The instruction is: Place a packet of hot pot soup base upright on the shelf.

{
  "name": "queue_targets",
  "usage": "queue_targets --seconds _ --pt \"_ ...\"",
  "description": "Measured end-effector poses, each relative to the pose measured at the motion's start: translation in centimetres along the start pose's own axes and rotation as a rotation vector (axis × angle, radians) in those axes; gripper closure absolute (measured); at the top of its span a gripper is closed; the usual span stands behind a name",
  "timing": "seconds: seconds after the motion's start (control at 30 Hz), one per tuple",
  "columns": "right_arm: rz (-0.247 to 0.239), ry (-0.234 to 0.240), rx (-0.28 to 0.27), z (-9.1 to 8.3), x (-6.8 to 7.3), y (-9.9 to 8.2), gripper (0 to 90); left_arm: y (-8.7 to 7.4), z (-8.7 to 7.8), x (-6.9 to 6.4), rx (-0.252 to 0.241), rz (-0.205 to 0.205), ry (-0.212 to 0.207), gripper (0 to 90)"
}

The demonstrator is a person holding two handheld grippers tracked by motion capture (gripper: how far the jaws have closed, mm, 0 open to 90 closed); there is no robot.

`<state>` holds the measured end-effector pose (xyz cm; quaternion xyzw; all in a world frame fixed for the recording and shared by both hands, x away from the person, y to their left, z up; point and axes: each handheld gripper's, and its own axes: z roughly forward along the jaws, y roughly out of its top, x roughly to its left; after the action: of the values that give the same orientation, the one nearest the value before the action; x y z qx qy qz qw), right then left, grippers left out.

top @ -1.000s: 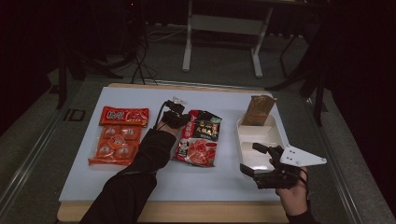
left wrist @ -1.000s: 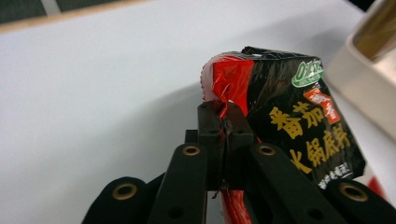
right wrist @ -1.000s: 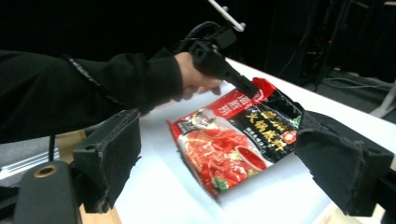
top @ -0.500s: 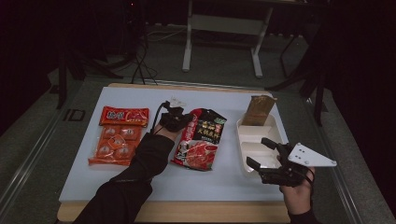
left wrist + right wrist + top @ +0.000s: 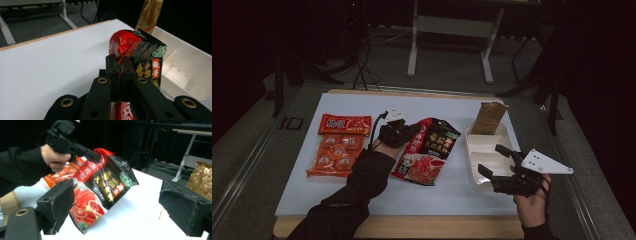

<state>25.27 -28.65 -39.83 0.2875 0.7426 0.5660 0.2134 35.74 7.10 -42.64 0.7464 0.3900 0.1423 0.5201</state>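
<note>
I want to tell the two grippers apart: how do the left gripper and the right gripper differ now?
The left gripper is shut on a corner of the red and black packet, lifting that end; the right gripper stands open and holds nothing. The left one is at the table's middle, the right one beside the white tray. Both have black jaws and are hand-held.

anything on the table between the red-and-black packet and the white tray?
Nothing: the high view shows bare white tabletop between the red-and-black packet, held by the left gripper, and the white tray.
</note>
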Motion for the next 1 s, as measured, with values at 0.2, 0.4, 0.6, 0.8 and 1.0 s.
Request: queue_targets --seconds 0.2,0.4,0.6,0.8,1.0 --pt "0.005 -0.011 0.022 0.3 0.2 0.1 9.9 0.0 -1.4 -0.6 -0.045 -0.003 -0.032 88.9" --pt "0.041 -0.001 0.029 1.4 0.2 0.7 9.9 0.5 -3.0 -1.7 -0.109 -0.011 -0.096 88.8" --pt "0.049 0.036 0.035 2.9 0.5 1.6 14.8 0.6 -3.9 -2.4 -0.173 -0.058 -0.184 88.7" --pt "0.077 0.053 0.038 4.4 0.3 2.0 24.1 0.6 -4.5 -3.0 -0.233 -0.090 -0.250 88.6" --pt "0.103 0.115 0.038 5.2 0.6 2.4 50.6 0.4 -4.4 -3.5 -0.258 -0.095 -0.287 88.6"
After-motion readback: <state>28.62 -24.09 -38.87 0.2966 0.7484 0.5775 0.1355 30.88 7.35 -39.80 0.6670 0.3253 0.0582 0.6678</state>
